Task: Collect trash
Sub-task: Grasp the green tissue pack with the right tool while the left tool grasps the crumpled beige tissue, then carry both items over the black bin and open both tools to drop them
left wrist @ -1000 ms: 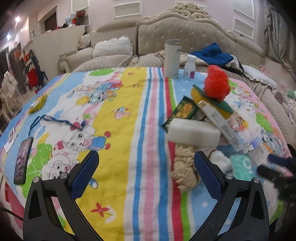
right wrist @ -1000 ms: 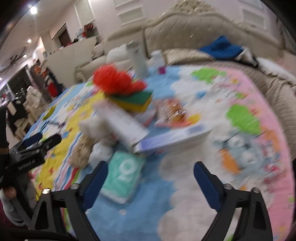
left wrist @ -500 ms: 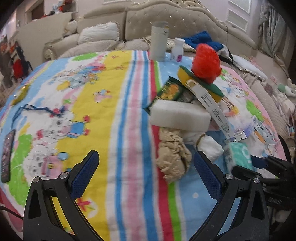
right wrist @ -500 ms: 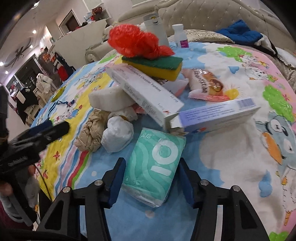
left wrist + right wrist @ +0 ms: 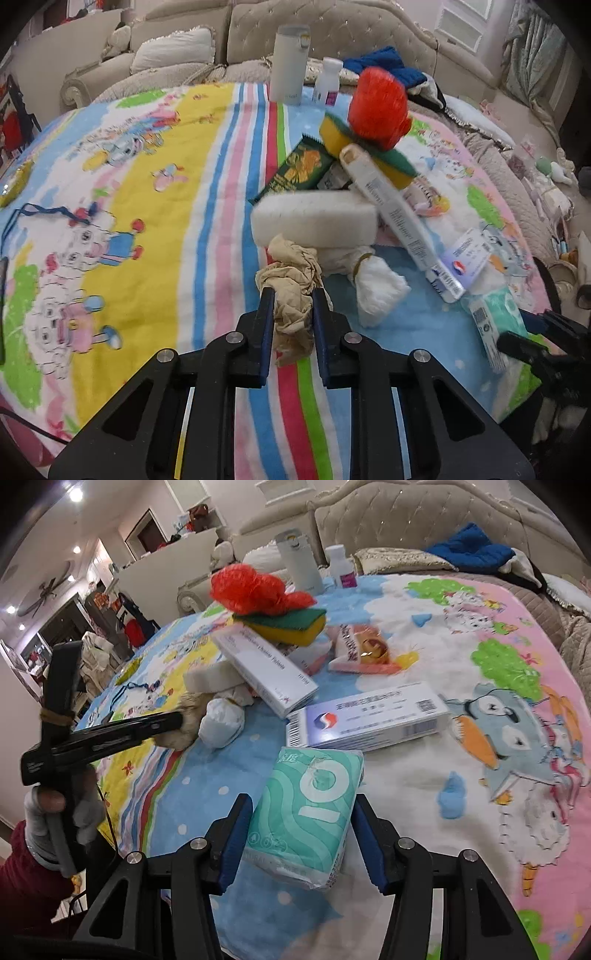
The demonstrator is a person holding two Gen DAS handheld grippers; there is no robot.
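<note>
The left black two-finger tool (image 5: 291,295) has just clamped shut; the right black two-finger tool (image 5: 301,819) stands half open, both angled downward.

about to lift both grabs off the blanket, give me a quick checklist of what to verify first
1. Left gripper closed on the crumpled beige rag: ok, its jaws have just been closing and now pinch the cloth.
2. Rag free of its neighbours: cannot tell, it lies against the white sponge block and the tied white bundle.
3. Right gripper around the green tissue pack: ok, its jaws have just been closing and sit at both sides.
4. Pack gripped firmly: cannot tell.
5. Pack clear of the blue and white box: ok, only near its far edge.
6. Stack under the red mesh ball stable: cannot tell.
</note>
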